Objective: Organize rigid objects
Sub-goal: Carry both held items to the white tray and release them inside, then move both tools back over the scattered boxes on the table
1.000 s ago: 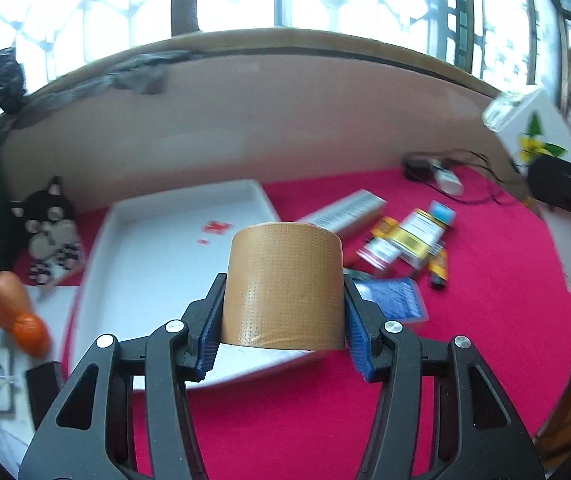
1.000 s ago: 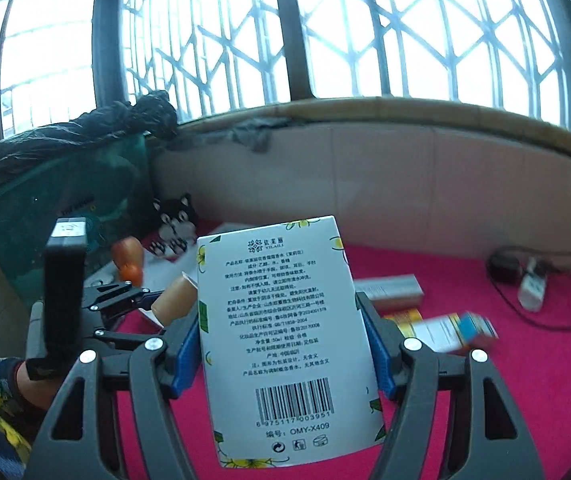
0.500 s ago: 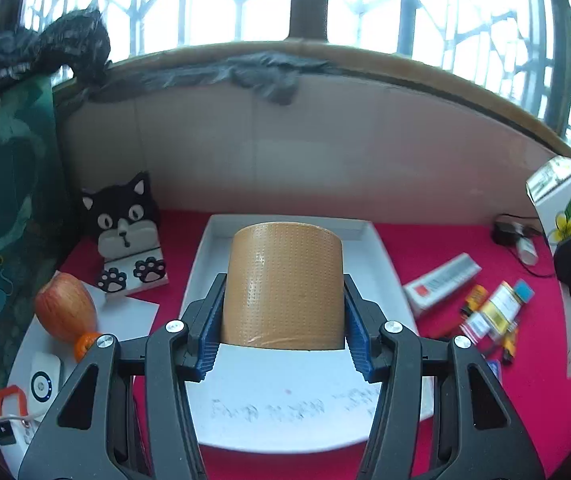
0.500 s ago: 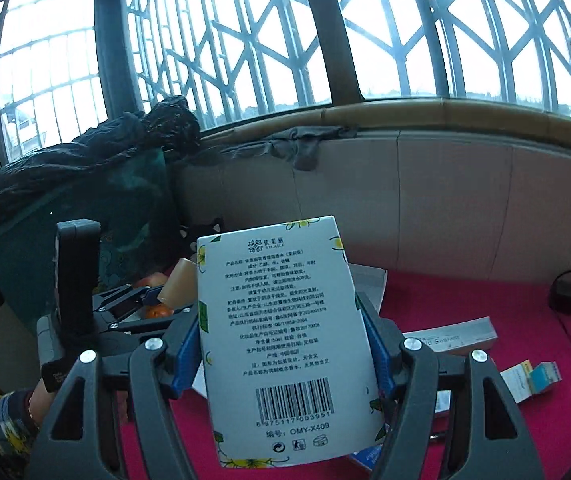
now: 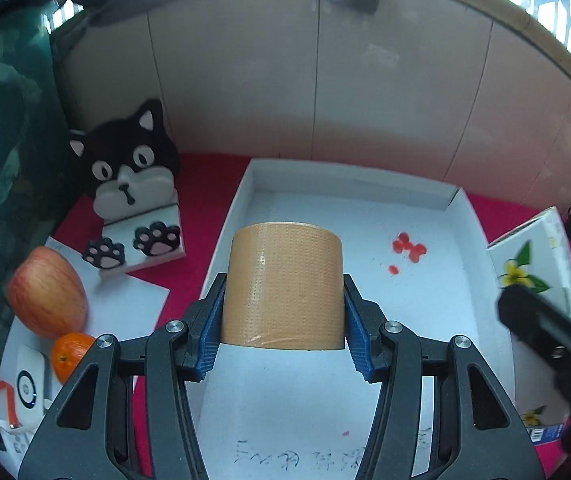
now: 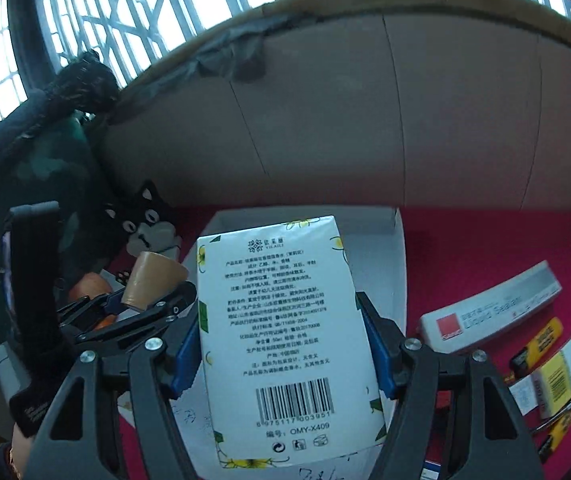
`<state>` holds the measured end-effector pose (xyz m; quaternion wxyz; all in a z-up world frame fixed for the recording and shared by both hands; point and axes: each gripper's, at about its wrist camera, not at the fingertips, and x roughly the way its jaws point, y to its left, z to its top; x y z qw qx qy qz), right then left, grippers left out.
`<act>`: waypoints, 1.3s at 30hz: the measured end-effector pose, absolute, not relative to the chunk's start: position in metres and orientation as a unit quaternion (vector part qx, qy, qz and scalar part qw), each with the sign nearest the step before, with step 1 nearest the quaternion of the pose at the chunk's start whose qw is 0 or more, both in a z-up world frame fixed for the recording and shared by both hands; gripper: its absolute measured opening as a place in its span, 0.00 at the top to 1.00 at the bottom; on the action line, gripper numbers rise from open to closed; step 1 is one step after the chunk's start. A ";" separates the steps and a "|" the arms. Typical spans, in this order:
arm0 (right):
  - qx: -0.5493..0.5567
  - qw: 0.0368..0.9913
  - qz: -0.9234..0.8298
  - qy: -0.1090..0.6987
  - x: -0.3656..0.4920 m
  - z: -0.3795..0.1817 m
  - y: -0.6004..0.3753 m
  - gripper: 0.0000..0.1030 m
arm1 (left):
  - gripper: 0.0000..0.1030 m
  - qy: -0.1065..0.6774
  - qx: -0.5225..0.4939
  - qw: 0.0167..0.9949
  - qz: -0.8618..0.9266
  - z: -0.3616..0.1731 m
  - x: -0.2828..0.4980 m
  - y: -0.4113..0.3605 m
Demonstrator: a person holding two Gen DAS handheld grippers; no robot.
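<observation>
The left gripper is clamping the tape roll half-wide, and the right gripper is pinching the box wider, both hovering over the white tray. Crowding together, they are risking a collision, knocking either load loose.

your desk is covered in red cloth; on it lie a white tray, a cat stand, paper and small boxes.
</observation>
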<state>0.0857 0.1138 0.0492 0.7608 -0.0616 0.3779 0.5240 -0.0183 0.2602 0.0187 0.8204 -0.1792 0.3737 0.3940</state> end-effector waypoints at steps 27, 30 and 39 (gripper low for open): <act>-0.111 0.802 0.492 0.322 0.070 0.019 0.126 0.00 | 0.00 0.318 -0.167 0.824 0.439 0.027 -0.034 0.271; -0.105 0.804 0.497 0.309 0.065 0.027 0.118 0.00 | 0.00 0.311 -0.165 0.828 0.436 0.031 -0.038 0.267; -0.058 0.822 0.499 0.270 0.072 0.060 0.060 0.00 | 0.00 0.271 -0.195 0.861 0.384 0.050 -0.063 0.228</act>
